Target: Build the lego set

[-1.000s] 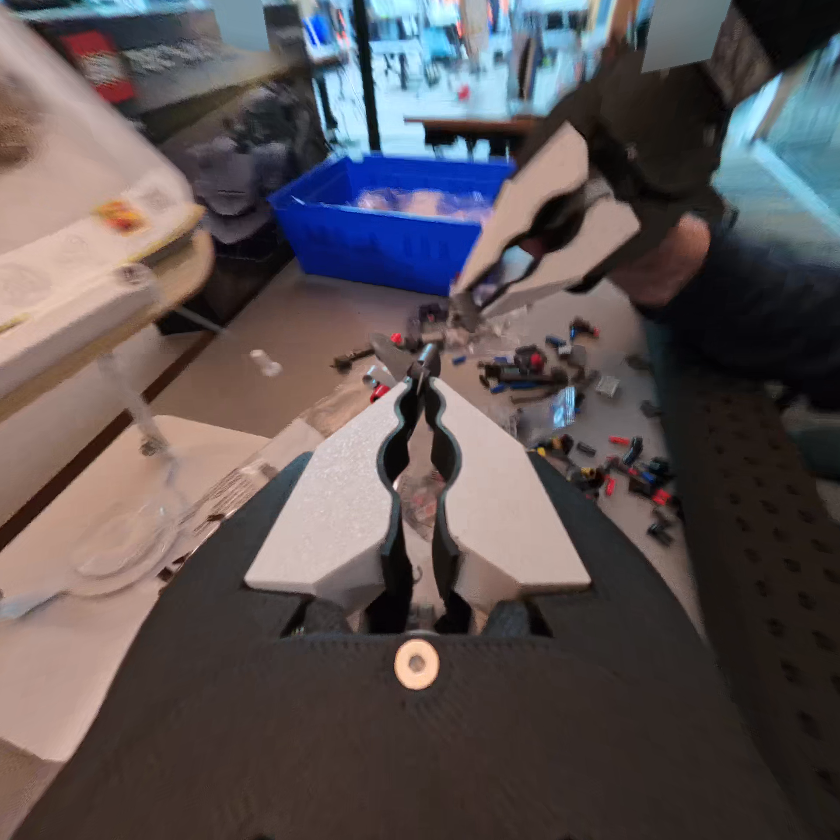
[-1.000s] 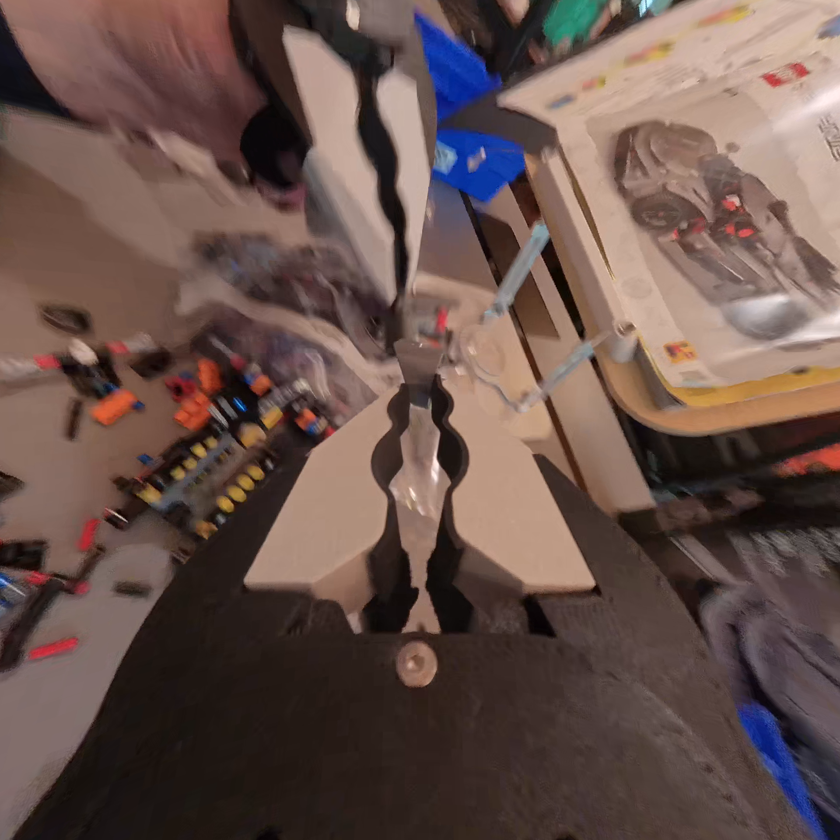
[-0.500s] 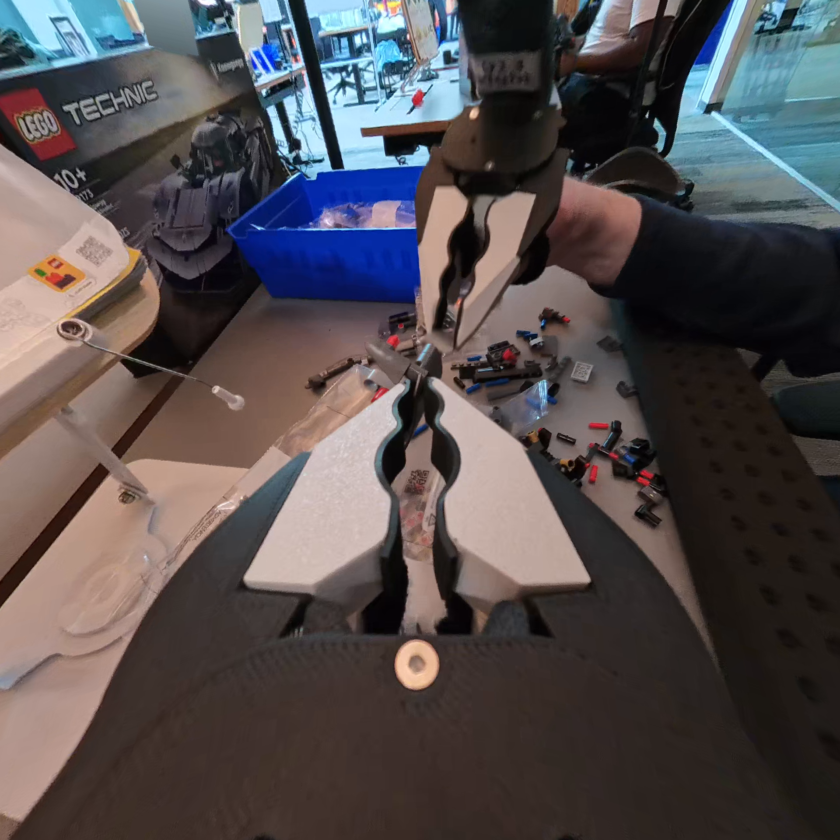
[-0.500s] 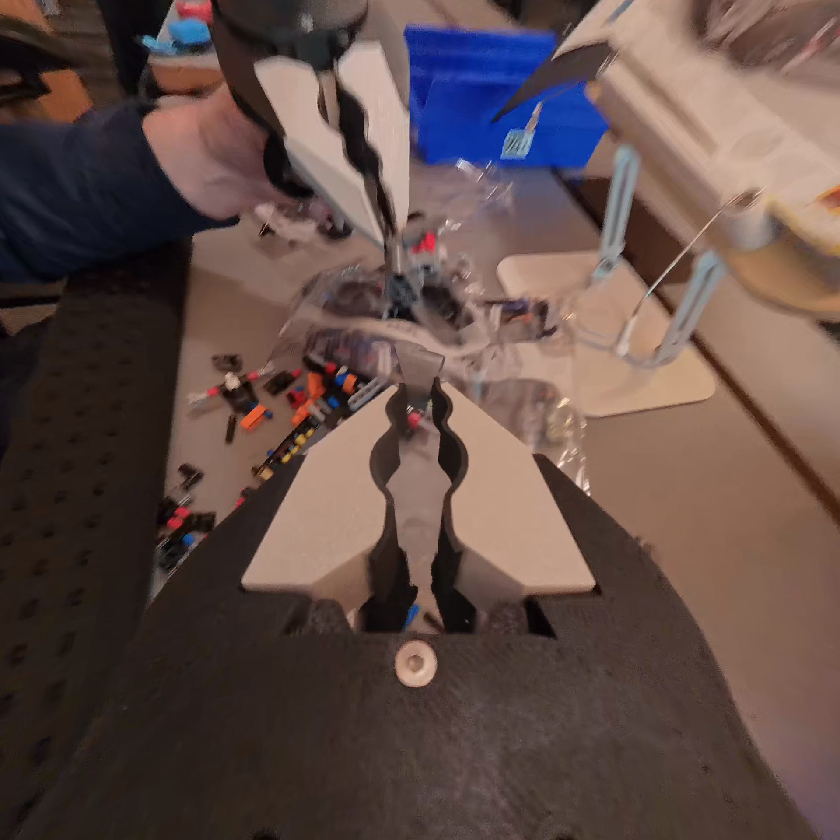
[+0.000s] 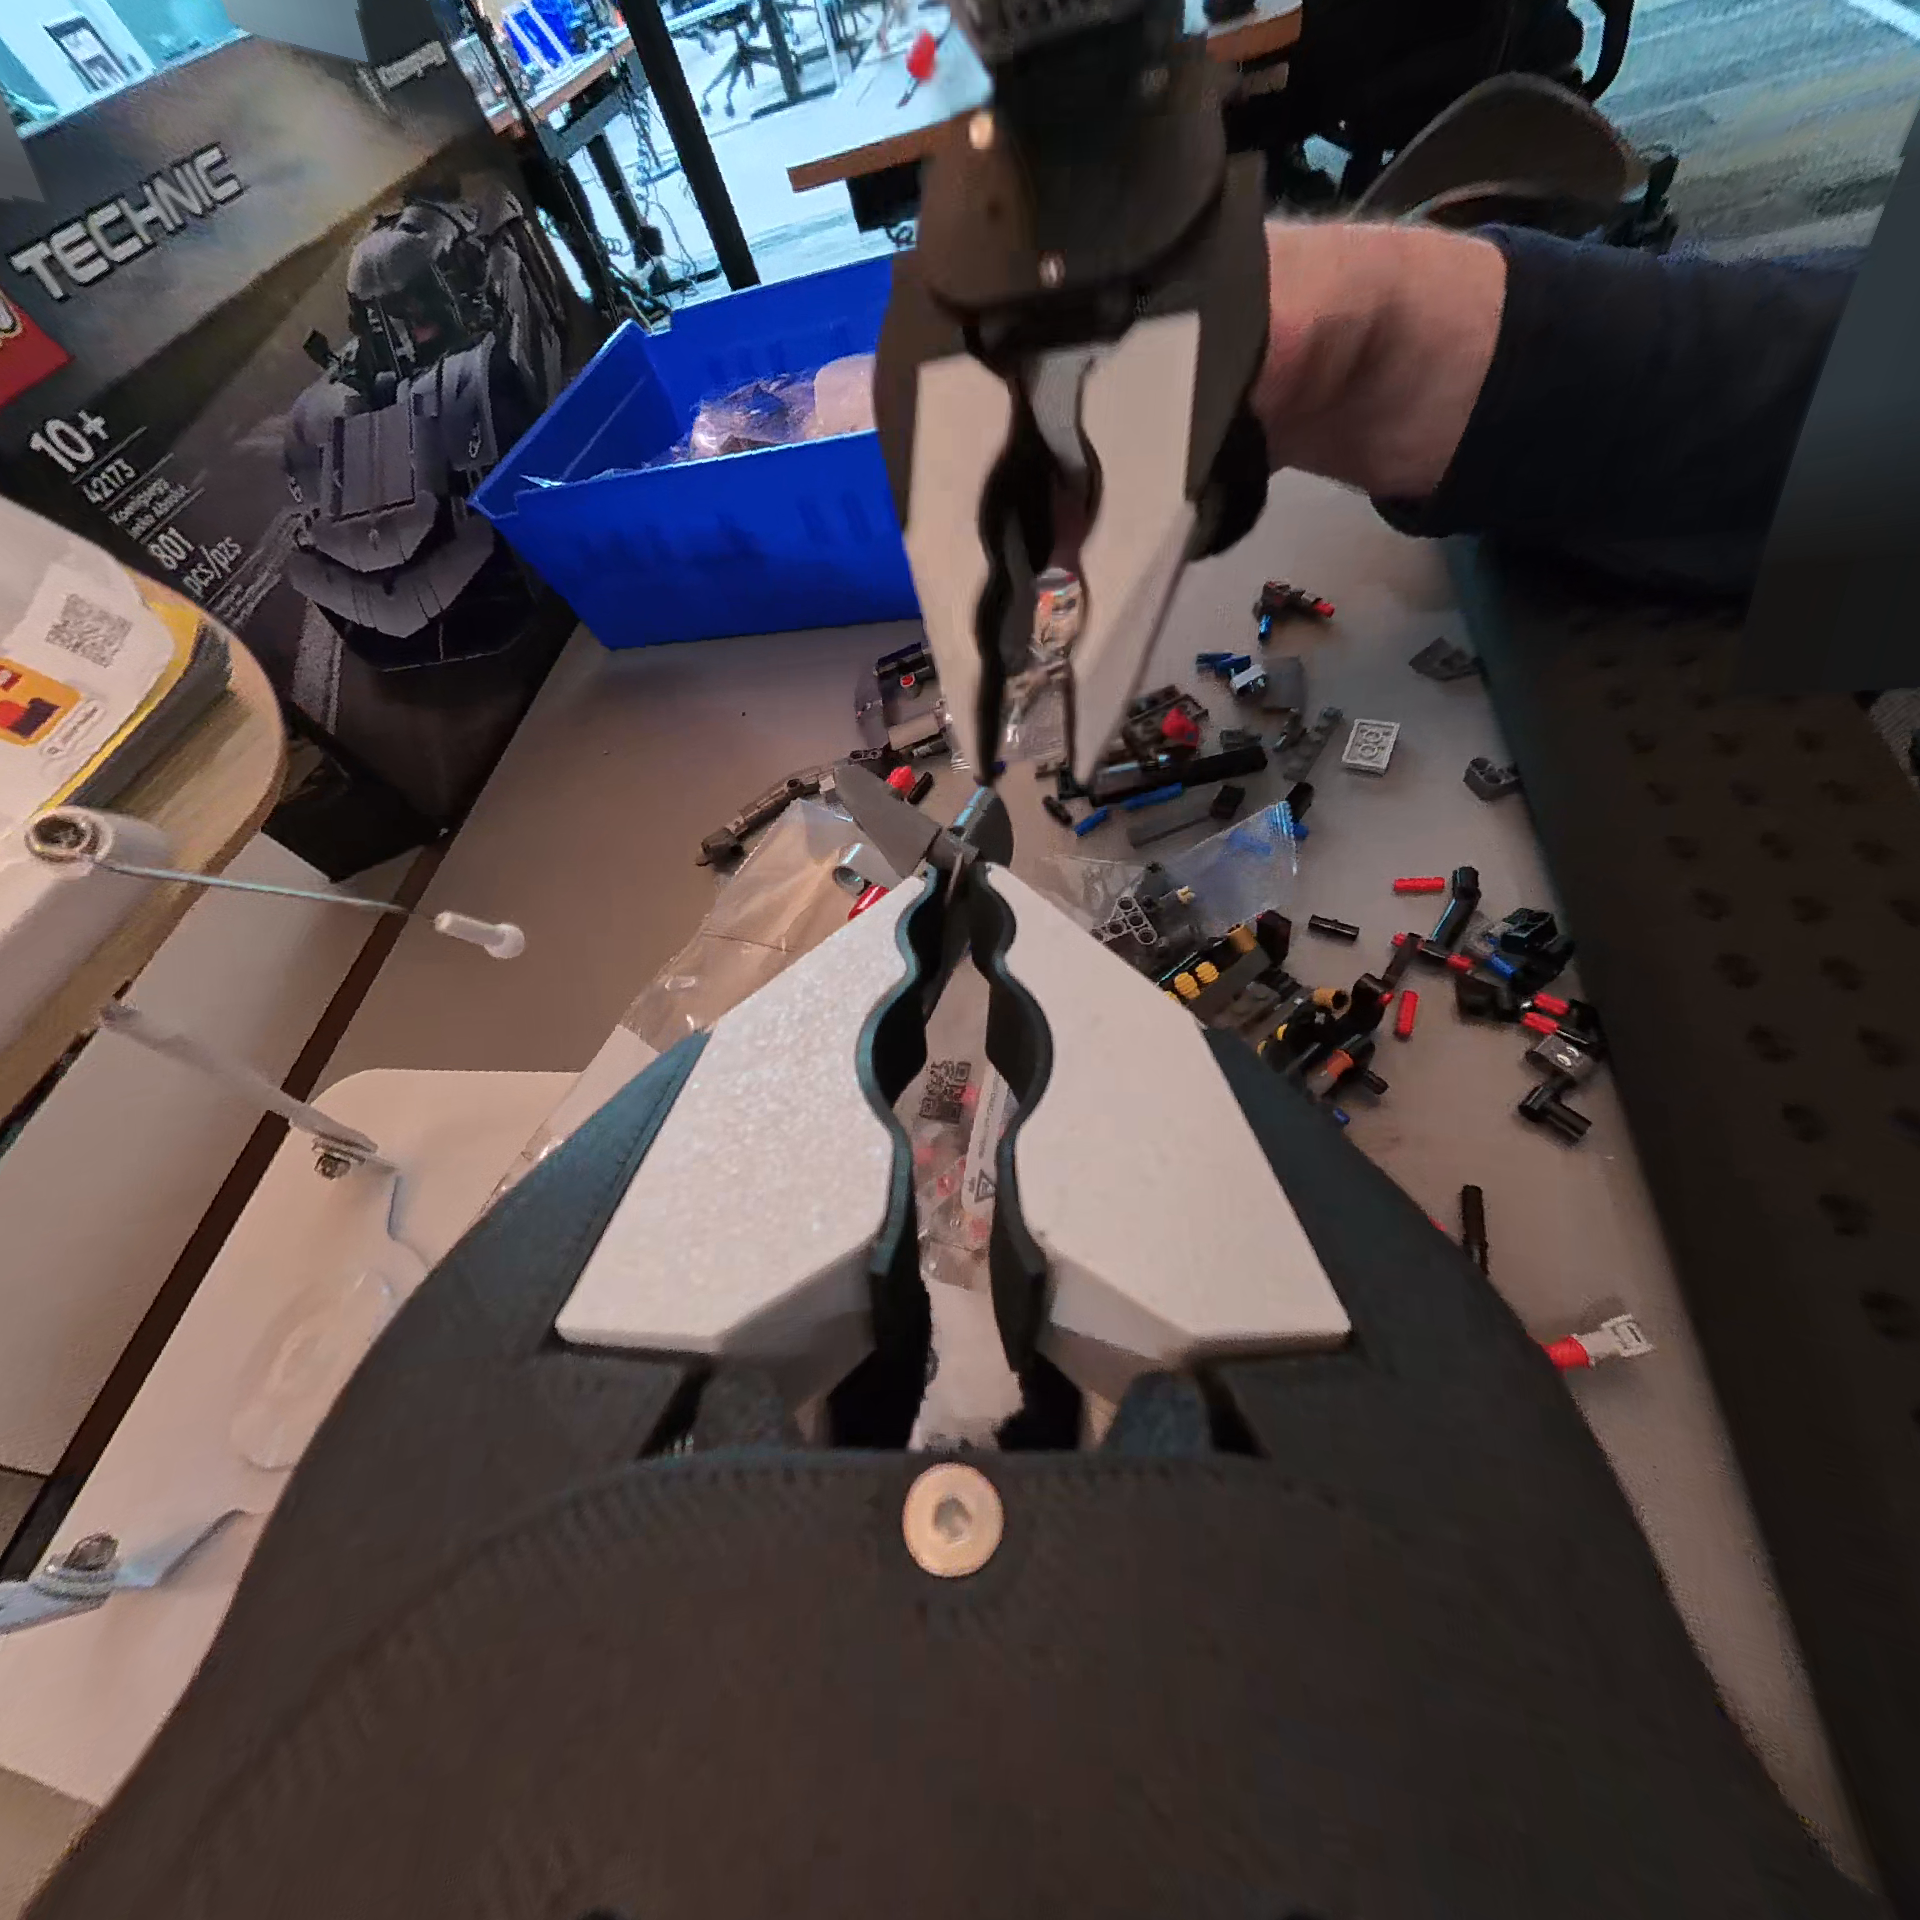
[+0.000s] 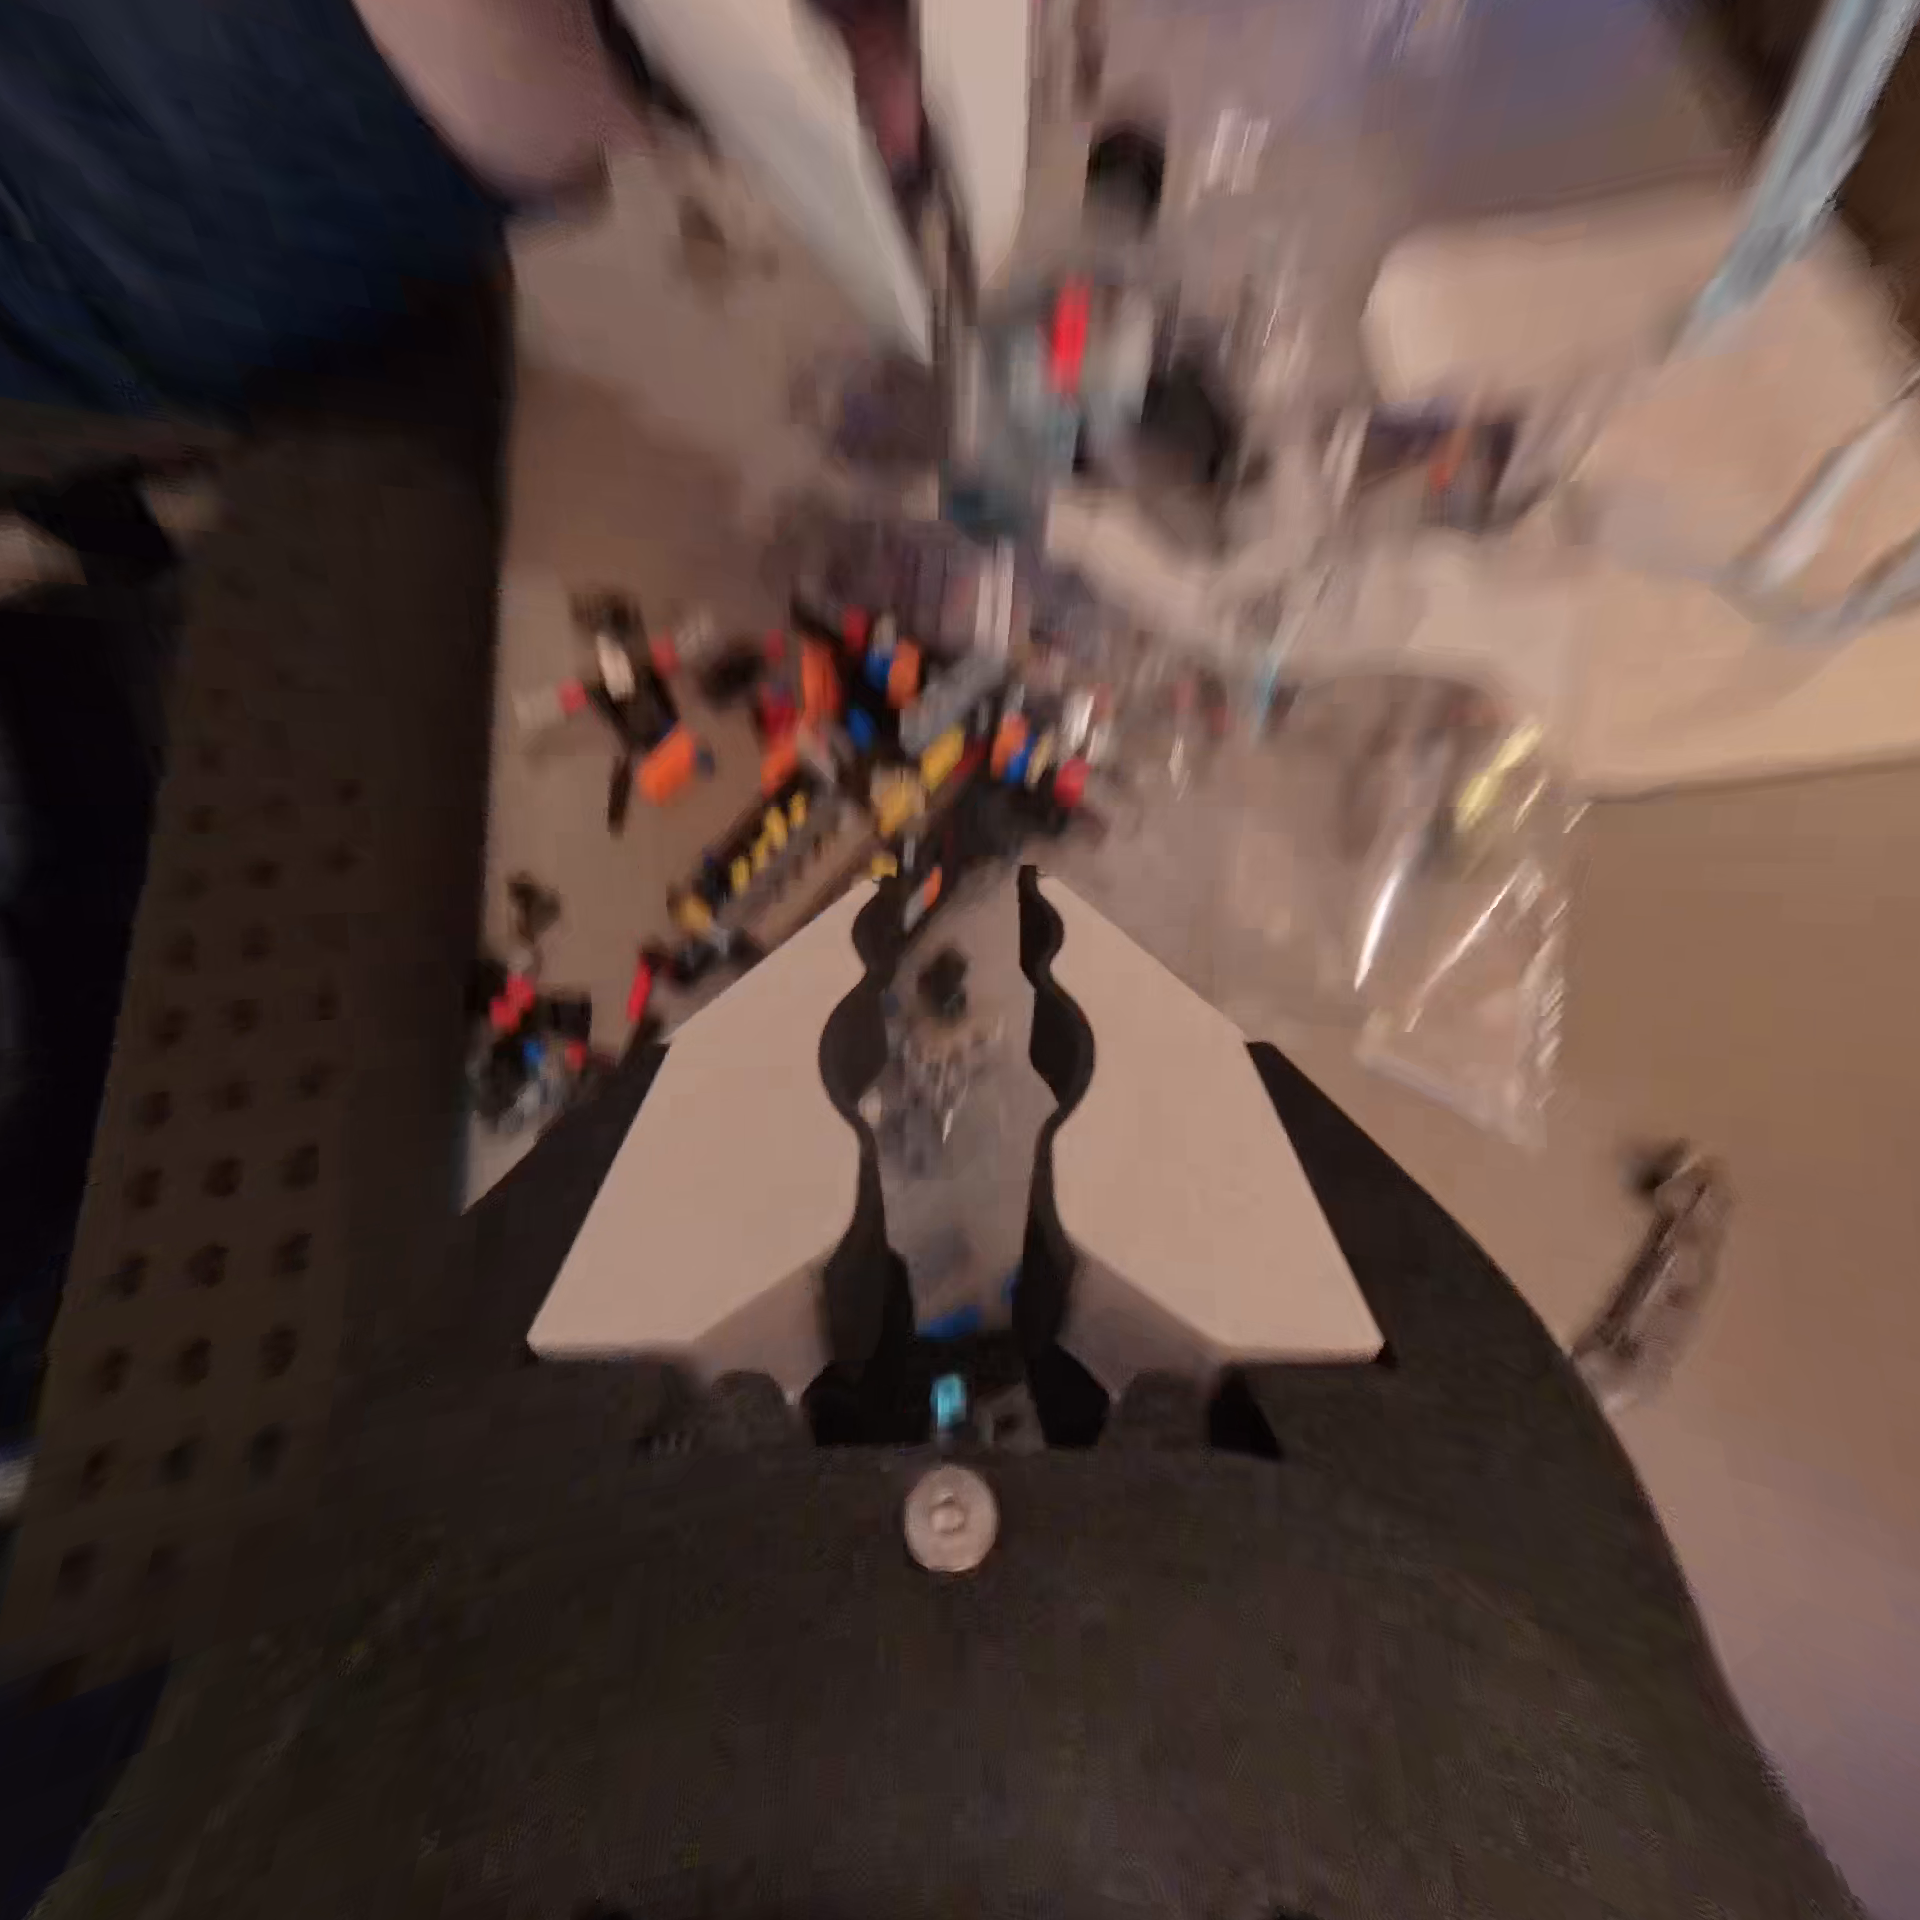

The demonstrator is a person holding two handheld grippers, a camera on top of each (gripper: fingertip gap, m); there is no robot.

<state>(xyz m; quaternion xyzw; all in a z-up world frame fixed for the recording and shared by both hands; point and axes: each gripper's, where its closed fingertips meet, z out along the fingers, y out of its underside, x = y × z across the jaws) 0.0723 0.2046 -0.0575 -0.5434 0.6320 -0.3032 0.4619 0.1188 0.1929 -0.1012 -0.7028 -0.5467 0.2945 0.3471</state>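
My left gripper (image 5: 951, 868) is shut on a small dark grey lego piece (image 5: 902, 826) and holds it above the table. My right gripper (image 5: 1034, 774) hangs point-down just above and behind that piece, with its fingertips a little apart. In the blurred right wrist view the right gripper (image 6: 956, 878) is open with nothing between its jaws. Loose lego pieces (image 5: 1351, 987) in black, red, blue and yellow lie scattered on the grey table, and also show in the right wrist view (image 6: 831, 748).
Clear plastic bags (image 5: 790, 904) lie under the grippers. A blue bin (image 5: 707, 540) and the dark set box (image 5: 260, 416) stand at the back. An instruction booklet (image 5: 62, 665) rests on a stand at left. A black perforated mat (image 5: 1714, 935) borders the right. Across from one pair of fingers to the other is roughly 8 cm.
My right gripper has opened and no longer holds the grey piece it had. It has come down close over the left gripper's tips. The left gripper keeps its grip.
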